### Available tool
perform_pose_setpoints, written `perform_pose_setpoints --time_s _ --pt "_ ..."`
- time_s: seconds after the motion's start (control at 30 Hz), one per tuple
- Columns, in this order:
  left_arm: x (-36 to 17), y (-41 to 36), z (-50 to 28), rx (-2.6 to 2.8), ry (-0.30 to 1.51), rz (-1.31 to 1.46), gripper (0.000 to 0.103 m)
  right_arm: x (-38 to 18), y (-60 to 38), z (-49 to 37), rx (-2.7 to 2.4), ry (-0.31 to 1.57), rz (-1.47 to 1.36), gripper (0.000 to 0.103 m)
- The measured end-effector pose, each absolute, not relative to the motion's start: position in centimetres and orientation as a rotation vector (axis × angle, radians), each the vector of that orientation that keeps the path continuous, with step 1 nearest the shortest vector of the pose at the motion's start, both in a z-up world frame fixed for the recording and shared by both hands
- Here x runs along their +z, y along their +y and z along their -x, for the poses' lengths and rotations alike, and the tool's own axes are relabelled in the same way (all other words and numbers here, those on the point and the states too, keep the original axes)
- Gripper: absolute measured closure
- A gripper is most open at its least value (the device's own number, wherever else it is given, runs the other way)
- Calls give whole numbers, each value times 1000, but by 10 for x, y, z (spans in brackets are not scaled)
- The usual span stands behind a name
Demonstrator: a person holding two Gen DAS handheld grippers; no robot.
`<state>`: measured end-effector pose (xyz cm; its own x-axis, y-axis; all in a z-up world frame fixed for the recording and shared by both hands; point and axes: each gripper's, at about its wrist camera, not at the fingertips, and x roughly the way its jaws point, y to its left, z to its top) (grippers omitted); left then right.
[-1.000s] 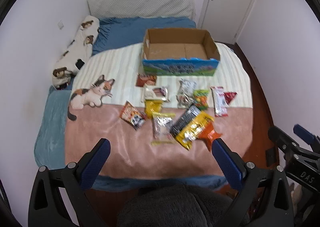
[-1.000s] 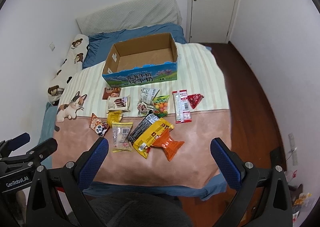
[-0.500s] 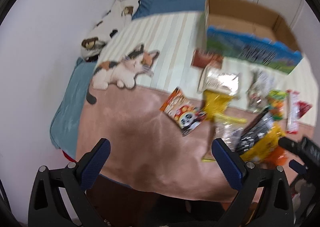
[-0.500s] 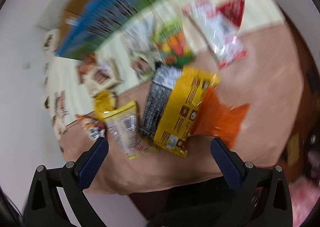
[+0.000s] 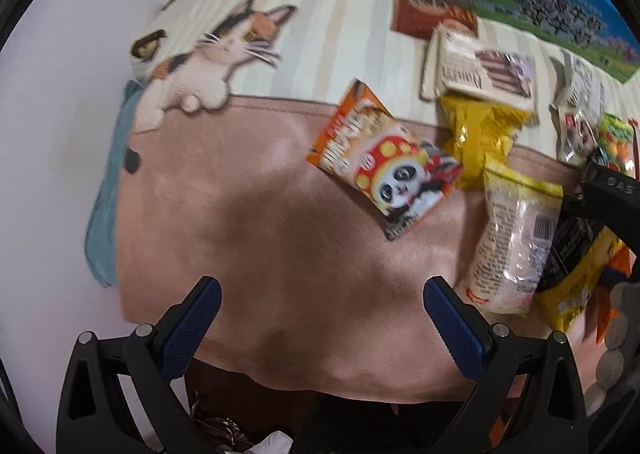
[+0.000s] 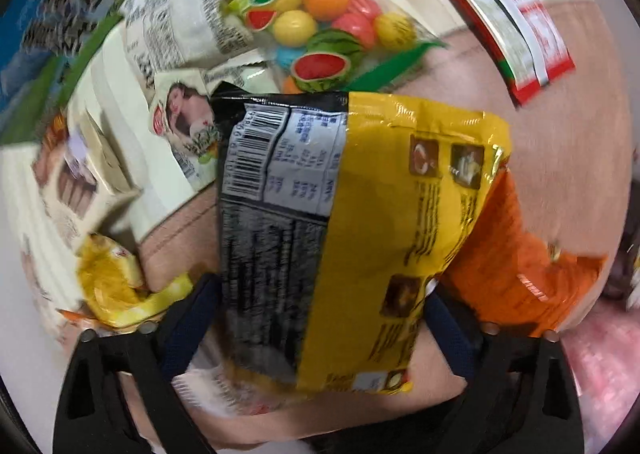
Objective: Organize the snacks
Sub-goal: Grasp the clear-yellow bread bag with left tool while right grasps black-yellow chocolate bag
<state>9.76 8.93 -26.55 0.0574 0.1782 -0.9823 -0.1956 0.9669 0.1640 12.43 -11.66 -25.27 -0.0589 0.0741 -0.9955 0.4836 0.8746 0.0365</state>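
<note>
Several snack packets lie on the bed. My right gripper [image 6: 320, 318] is open, its blue pads either side of the near end of a yellow packet [image 6: 404, 222] that lies over a black packet [image 6: 272, 238] and an orange packet [image 6: 516, 266]. My left gripper [image 5: 320, 318] is open and empty above the pink blanket [image 5: 248, 246]. The orange panda packet [image 5: 384, 162] lies ahead of it, a clear yellow-topped packet [image 5: 512, 238] to its right. The blue milk carton box [image 5: 520, 2] stands at the far right. The right gripper [image 5: 608, 194] shows at the right edge.
A cat-print pillow [image 5: 212, 62] lies at the far left. A fruit-candy bag [image 6: 320, 26], a red and white bar packet [image 6: 520, 22] and a white packet [image 6: 180, 26] lie beyond the yellow packet. A beige biscuit pack [image 5: 484, 70] lies near the box.
Both grippers have dropped much closer to the bed. The right one has closed in on the yellow and black packets; the left has come down towards the panda packet.
</note>
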Motion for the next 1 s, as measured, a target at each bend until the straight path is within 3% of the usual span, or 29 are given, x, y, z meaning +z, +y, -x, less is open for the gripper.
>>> perform_pose_setpoints --time_s 0.3,0.4,0.53,0.6,0.63,0.67,0.77,1.0 --pt "-298 57 -110 43 1565 145 0 -260 -91 -101 -85 1604 1 16" --pt "-305 38 -118 -29 1579 147 0 -272 -101 -95 -30 1631 -9 7" --pt "-315 16 -131 -90 1580 124 0 -286 -123 -91 -8 1633 -148 5" --pt "-314 12 -138 -97 1551 111 11 -295 -126 -87 -7 1633 -190 5" --pt "-312 12 -141 -97 1542 111 25 -295 -127 -86 -9 1635 -198 5" --pt "-312 12 -143 -96 1550 112 30 -296 -131 -87 -7 1634 -208 6" --pt "-306 17 -144 -53 1550 105 30 -295 -134 -100 14 1613 -137 13" --pt "-313 11 -131 -24 1603 147 27 -302 -107 -110 87 1505 158 10"
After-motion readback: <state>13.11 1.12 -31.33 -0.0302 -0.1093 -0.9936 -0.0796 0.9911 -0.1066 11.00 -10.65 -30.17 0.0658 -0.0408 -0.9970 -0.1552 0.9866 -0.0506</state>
